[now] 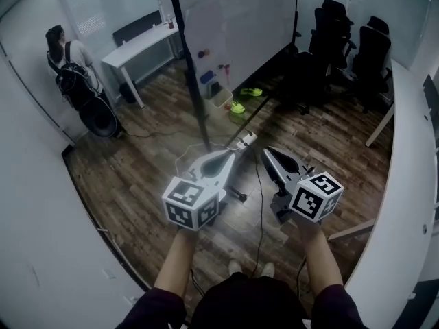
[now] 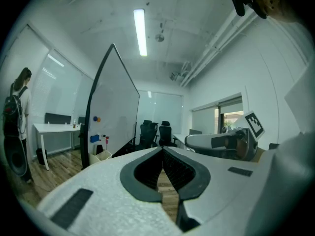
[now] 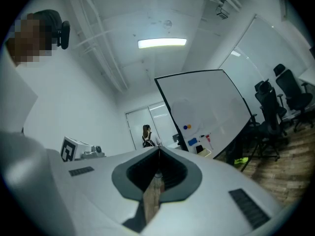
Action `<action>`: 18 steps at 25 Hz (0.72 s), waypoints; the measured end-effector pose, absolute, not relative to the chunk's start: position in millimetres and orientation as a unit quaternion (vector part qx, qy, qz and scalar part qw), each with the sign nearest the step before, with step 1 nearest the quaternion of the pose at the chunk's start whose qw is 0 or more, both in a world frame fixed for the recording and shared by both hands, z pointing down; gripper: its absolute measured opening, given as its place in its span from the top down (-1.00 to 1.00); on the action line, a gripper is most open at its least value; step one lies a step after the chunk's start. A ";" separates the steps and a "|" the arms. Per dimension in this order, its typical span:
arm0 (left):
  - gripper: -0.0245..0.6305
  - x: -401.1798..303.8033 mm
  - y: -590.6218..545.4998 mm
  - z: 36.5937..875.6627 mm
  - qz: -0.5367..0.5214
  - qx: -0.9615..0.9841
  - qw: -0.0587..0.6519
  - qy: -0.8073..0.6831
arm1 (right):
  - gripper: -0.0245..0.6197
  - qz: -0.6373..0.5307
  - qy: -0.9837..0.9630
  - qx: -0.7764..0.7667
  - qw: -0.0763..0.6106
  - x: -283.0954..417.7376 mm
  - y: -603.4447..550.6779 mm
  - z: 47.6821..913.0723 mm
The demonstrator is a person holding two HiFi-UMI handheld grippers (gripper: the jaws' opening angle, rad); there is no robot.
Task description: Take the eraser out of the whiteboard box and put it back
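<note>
Jaws pressed together, empty, on left gripper [image 1: 247, 138] and right gripper [image 1: 265, 151], blue eraser [image 1: 207, 77] level along whiteboard [image 1: 240, 19].

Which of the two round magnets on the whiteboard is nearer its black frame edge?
The blue magnet; the orange magnet sits right beside it, farther in.

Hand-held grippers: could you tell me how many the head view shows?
2: the left hand-held gripper left of centre, the right hand-held gripper right of centre. None appears hidden.
</note>
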State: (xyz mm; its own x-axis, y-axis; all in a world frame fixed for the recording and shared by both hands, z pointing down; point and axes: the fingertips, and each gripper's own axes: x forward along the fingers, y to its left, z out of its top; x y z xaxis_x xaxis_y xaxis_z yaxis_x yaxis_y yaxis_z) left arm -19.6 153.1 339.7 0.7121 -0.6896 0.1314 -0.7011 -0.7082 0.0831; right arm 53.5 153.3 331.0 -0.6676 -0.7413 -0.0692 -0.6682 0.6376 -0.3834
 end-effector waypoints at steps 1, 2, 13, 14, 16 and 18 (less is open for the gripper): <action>0.91 -24.8 151.1 341.6 0.045 0.924 0.066 -0.375 | 0.91 -0.165 0.897 -0.395 0.110 49.1 151.5 331.8; 0.91 -29.3 149.1 343.3 0.045 0.924 0.068 -0.373 | 0.91 -0.164 0.896 -0.397 0.110 45.5 150.0 332.1; 0.91 -45.0 123.4 358.8 0.046 0.928 0.083 -0.361 | 0.91 -0.170 0.890 -0.409 0.104 31.7 127.9 342.8; 0.91 -46.2 118.0 361.0 0.047 0.927 0.084 -0.362 | 0.91 -0.171 0.891 -0.408 0.104 30.2 122.1 343.6; 0.91 -48.3 105.3 364.4 0.049 0.926 0.086 -0.364 | 0.91 -0.169 0.893 -0.403 0.103 26.9 109.1 345.1; 0.91 -48.4 90.6 365.9 0.050 0.925 0.085 -0.368 | 0.91 -0.169 0.895 -0.399 0.104 26.0 94.3 345.9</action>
State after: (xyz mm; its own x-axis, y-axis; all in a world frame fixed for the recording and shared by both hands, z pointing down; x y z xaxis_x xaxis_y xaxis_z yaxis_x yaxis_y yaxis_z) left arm -48.4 90.6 365.9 0.7246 -0.6717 0.1540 -0.6885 -0.7151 0.1204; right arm 26.0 94.3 345.9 -0.6605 -0.7490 -0.0522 -0.6788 0.6254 -0.3849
